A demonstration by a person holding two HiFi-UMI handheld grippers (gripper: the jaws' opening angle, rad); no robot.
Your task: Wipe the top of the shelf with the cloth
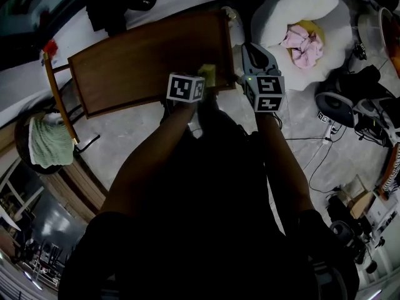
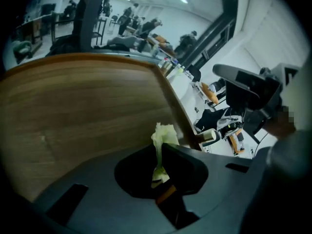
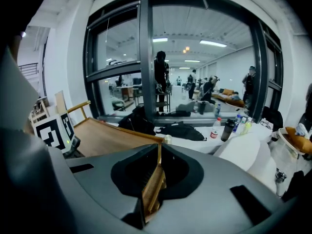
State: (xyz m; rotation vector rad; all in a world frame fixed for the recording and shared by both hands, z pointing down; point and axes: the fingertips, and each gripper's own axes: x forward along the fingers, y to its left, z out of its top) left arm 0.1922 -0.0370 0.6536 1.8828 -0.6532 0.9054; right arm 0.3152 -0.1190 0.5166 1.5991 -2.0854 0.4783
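- Left hand-held gripper (image 2: 158, 177): jaws closed on a fold of the cloth (image 2: 163, 135). It is positioned over the near edge of the shelf (image 1: 144, 67), close to that edge's right corner.
- Right hand-held gripper (image 3: 152, 191): jaws closed on the raised wooden edge of the shelf, at the shelf's right side.
- Left forearm (image 1: 156, 161) and right forearm (image 1: 281, 161): both extended forward toward the shelf, roughly parallel.
- Marker cubes: one on each hand-held gripper, side by side at the near right corner of the shelf.
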